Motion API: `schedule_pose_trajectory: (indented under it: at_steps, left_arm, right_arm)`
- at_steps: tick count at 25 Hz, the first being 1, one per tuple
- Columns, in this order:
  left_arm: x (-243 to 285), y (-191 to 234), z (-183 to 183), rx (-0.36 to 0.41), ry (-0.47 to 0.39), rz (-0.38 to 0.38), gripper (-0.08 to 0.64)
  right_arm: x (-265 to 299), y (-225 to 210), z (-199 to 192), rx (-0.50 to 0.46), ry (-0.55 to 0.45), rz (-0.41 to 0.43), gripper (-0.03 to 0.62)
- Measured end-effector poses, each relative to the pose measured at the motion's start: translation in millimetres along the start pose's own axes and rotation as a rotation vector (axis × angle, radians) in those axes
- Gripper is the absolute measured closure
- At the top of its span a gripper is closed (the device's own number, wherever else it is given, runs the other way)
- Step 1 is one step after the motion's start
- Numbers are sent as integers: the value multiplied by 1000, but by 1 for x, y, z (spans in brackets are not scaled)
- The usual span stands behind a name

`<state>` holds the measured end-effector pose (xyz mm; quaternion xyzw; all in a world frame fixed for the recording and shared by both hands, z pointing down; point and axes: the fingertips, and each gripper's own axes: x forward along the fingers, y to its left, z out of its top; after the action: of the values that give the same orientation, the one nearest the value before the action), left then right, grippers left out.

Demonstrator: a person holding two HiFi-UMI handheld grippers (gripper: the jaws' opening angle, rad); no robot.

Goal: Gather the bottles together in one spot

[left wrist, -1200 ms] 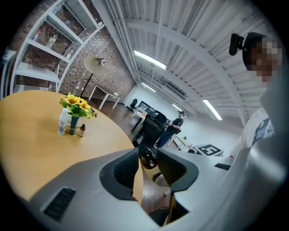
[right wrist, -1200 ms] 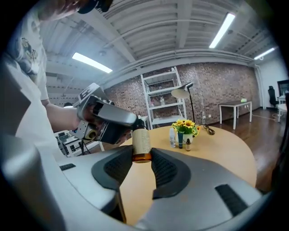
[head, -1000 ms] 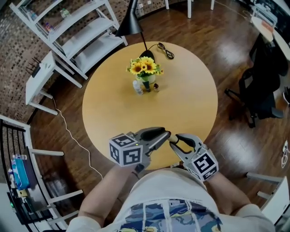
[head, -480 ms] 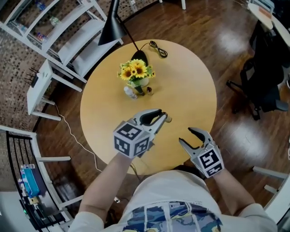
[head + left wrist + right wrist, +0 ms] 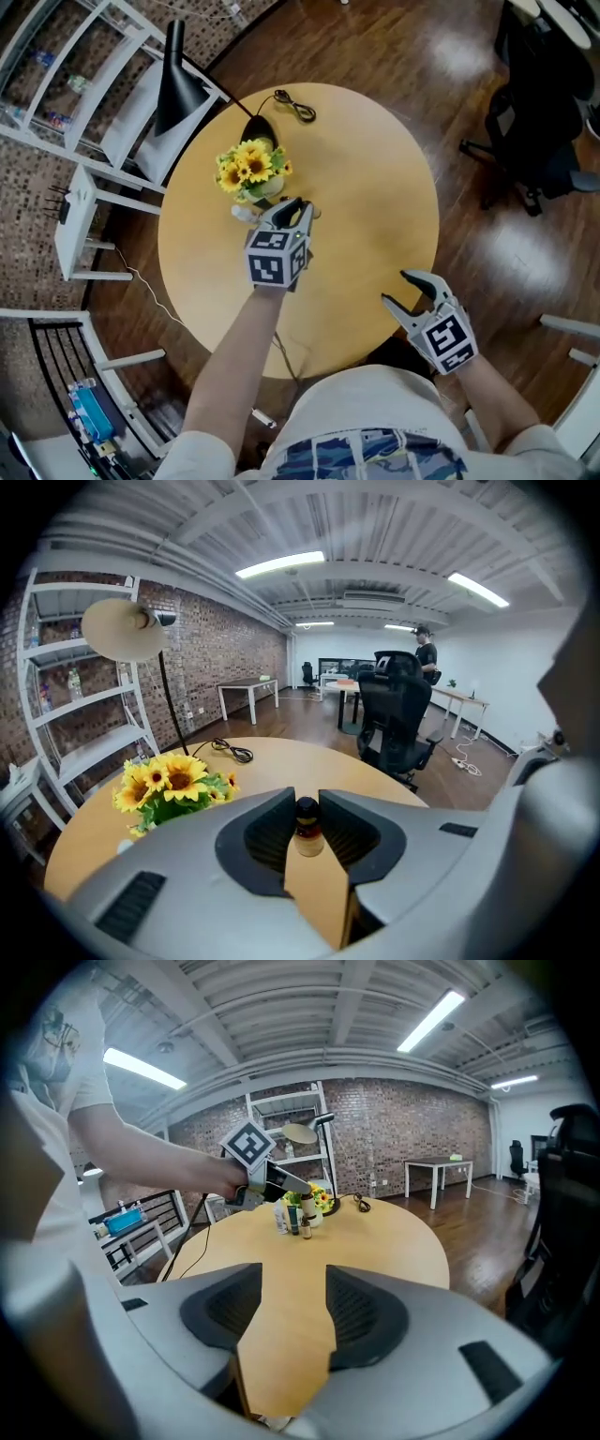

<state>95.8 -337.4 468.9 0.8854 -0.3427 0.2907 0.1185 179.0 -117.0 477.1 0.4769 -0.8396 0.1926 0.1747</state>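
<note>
bottle clamped in left gripper beside the sunflowers

the left gripper (image 5: 307, 799) is clamped on a small bottle (image 5: 307, 832), and its jaws have just been closing a little on it. the dark cap sits right between the jaw tips, and the pale body shows below them, upright. in the head view this gripper reaches out over the middle of the round table (image 5: 375, 187), with its tips just beside the sunflowers (image 5: 248, 167). in the right gripper view the held bottle is just beside the other bottles (image 5: 283, 1217), which stand close together in front of the flowers. whether its base touches the table cannot be told.

the right gripper (image 5: 396, 287) is well apart from all the bottles, near the table's edge closest to the person. its jaws have just been opening and stand wide apart with nothing between them, only bare tabletop ahead.
</note>
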Motion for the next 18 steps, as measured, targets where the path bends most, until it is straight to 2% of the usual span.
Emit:
schedule_pose_trajectory:
  at_steps: [7,14,18]
  left_arm:
    - [69,41,-24,-11,53,146,477]
    - [107,66,-49,-52,73,228,477]
    - [116,70,-59,-56,87,247,477]
  right_arm:
    - [-16,-21,-30,86,37,-44,354]
    - [-27,-37,-57,138,84,-94,354]
    - [-28,-40,-65,169,98,-106,354]
